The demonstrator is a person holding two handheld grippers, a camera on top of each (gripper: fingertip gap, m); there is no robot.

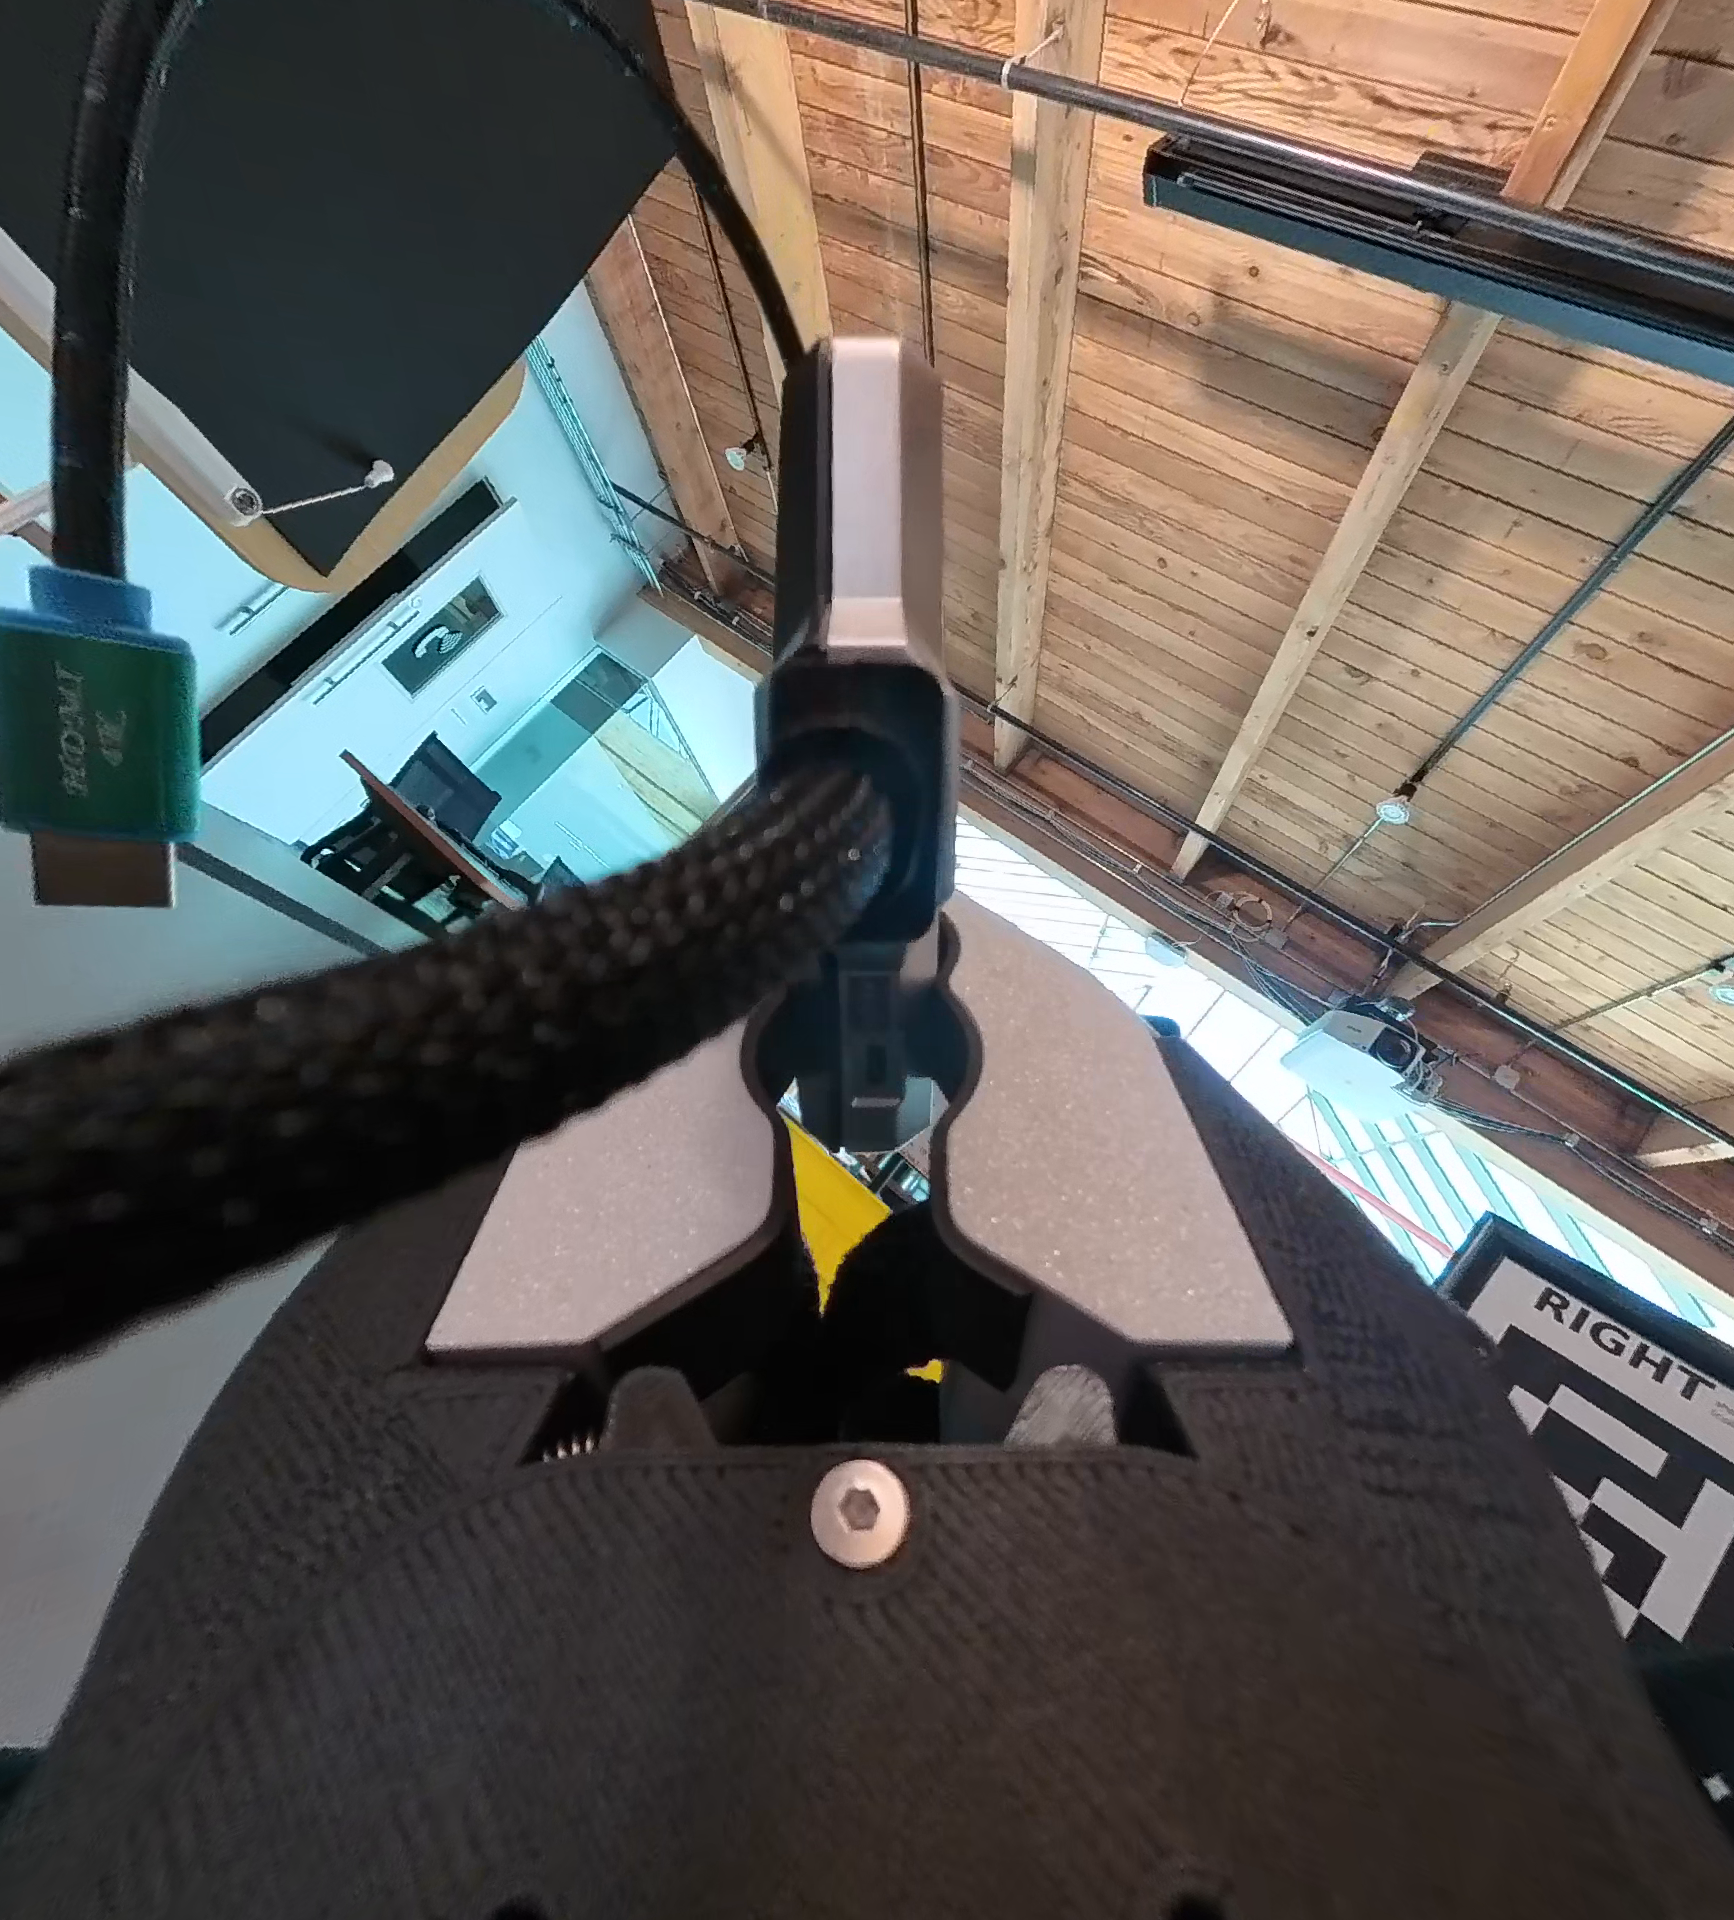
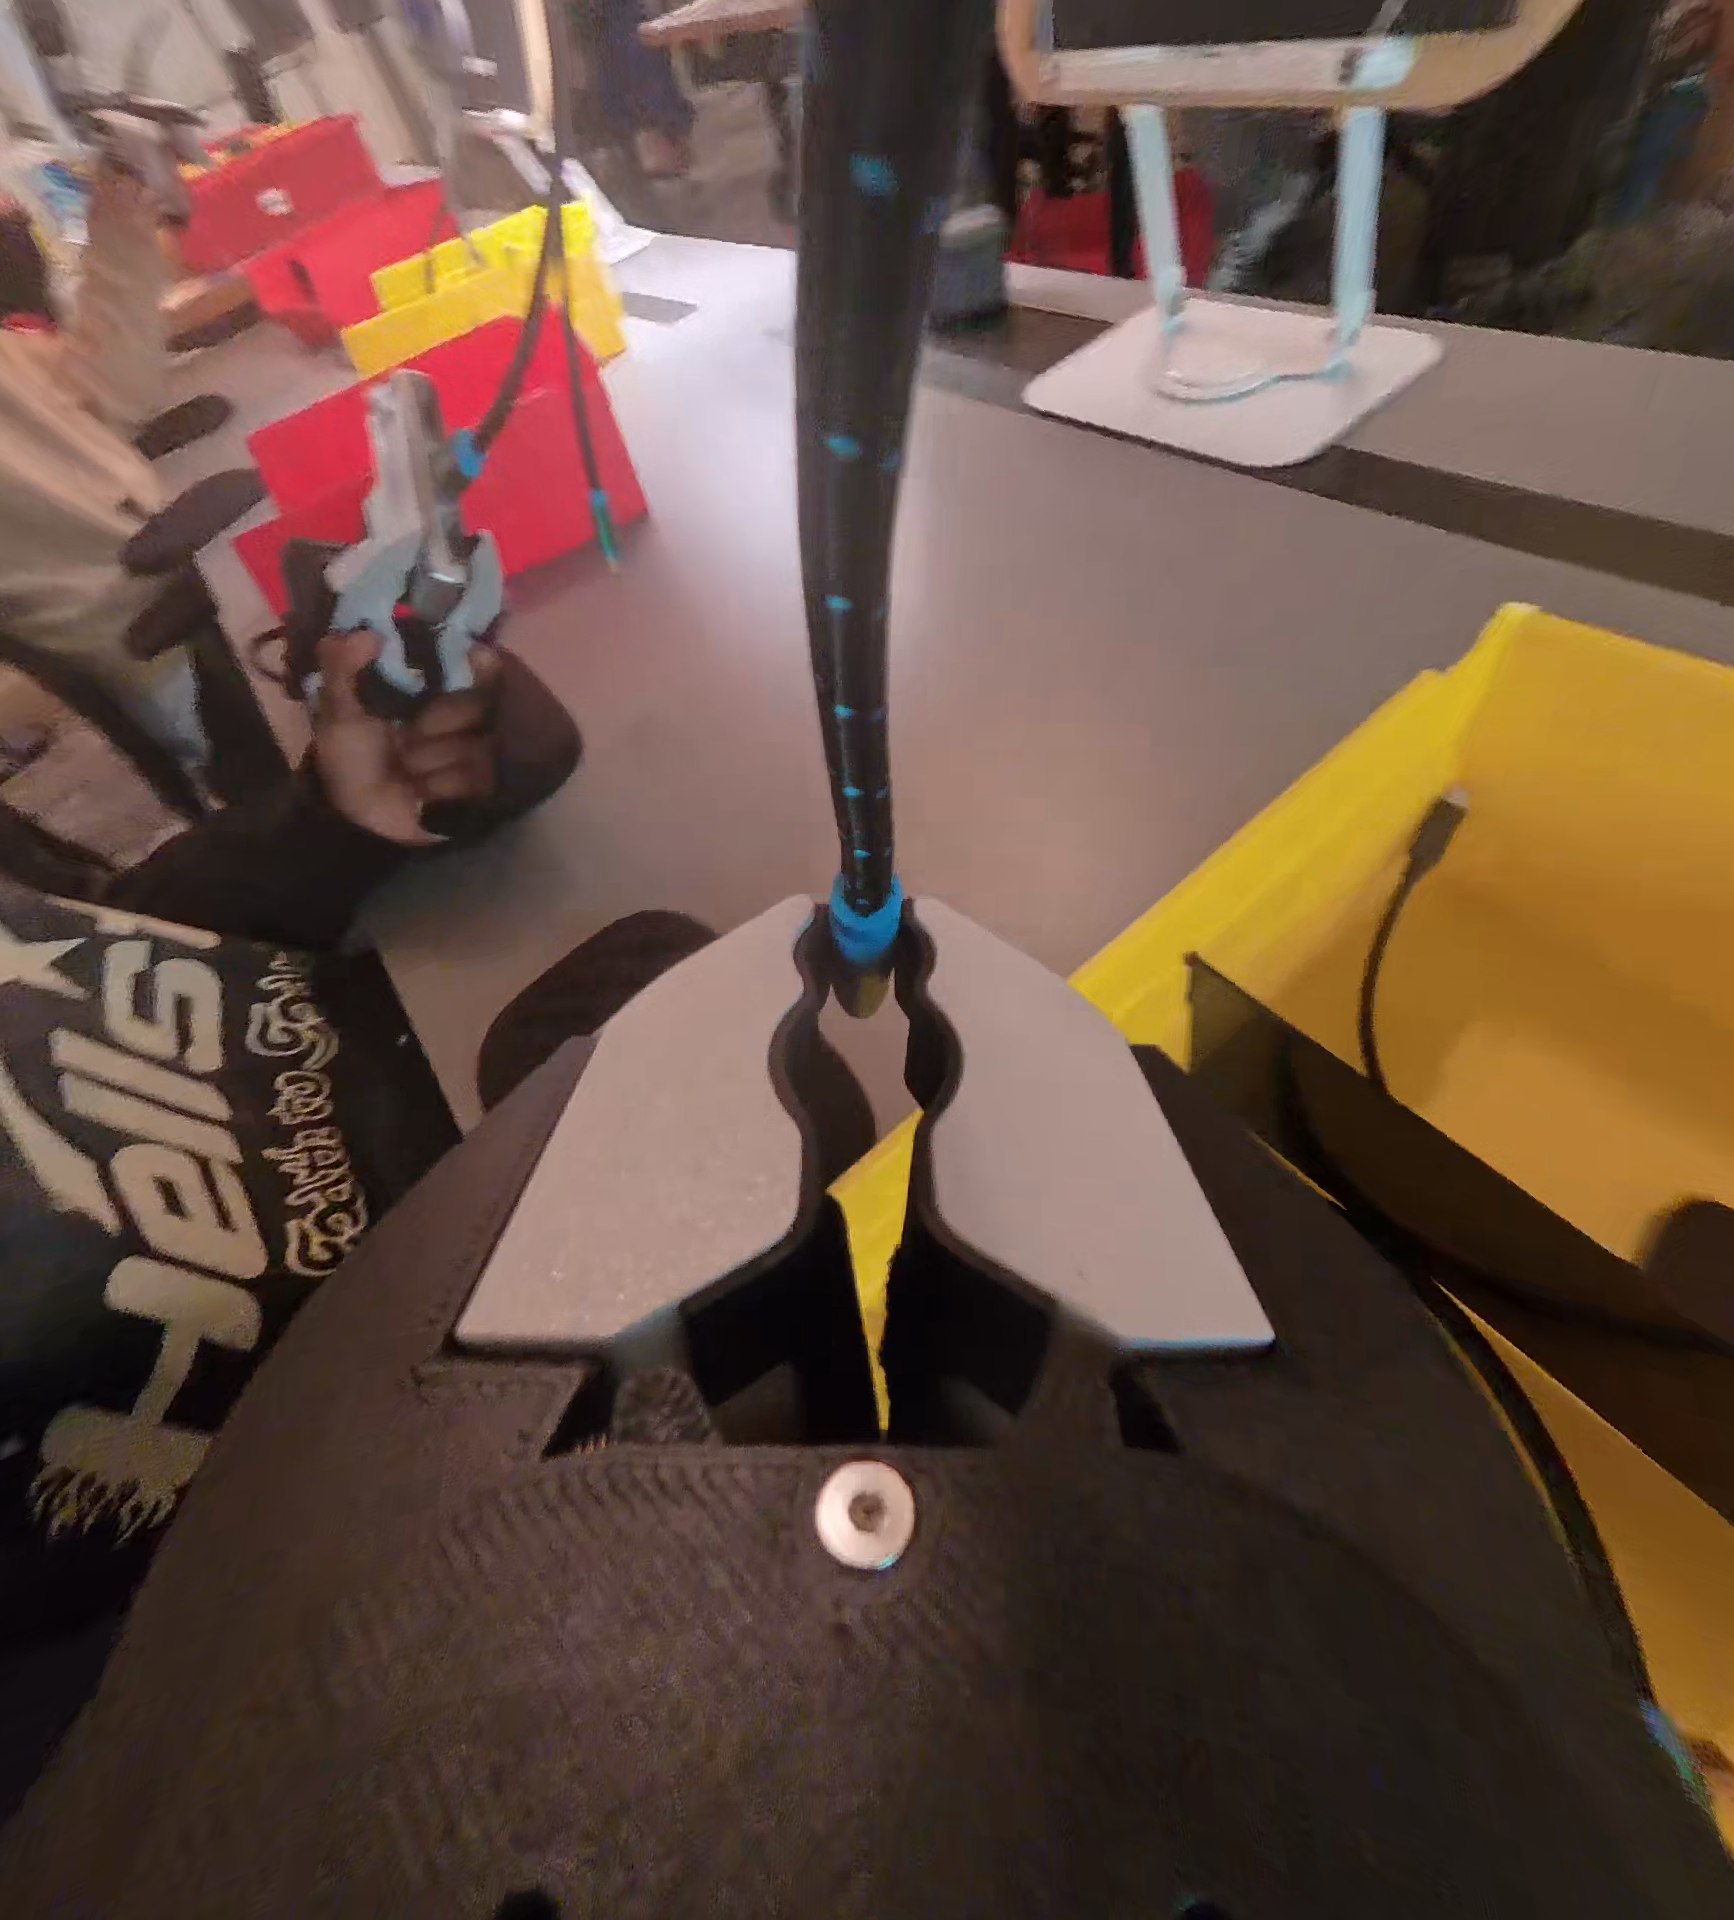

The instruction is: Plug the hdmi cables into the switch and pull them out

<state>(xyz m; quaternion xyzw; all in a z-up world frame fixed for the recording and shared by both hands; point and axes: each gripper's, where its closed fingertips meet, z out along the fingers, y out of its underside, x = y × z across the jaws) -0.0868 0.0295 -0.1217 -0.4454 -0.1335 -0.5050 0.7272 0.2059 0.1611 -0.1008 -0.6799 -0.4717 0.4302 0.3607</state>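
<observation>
In the left wrist view my left gripper (image 1: 863, 997) points up at the ceiling and is shut on the slim silver and black HDMI switch (image 1: 868, 540), seen edge-on. A thick black braided cable (image 1: 427, 1039) is plugged into the switch's side. A second cable's green and blue plug (image 1: 94, 727) hangs free at the left. In the right wrist view my right gripper (image 2: 858, 935) is shut on an HDMI plug with a blue collar (image 2: 863, 930). Its black, blue-flecked cable (image 2: 858, 520) runs up out of frame. The left gripper (image 2: 416, 603) with the switch (image 2: 406, 447) shows far left.
A yellow bin (image 2: 1465, 935) with a black divider and a thin black cable stands right under my right gripper. Red and yellow bins (image 2: 489, 416) stand on the grey table (image 2: 1050, 644) behind the left gripper. A tablet stand (image 2: 1247, 364) is at the back right. A person's dark sleeve lies at the lower left.
</observation>
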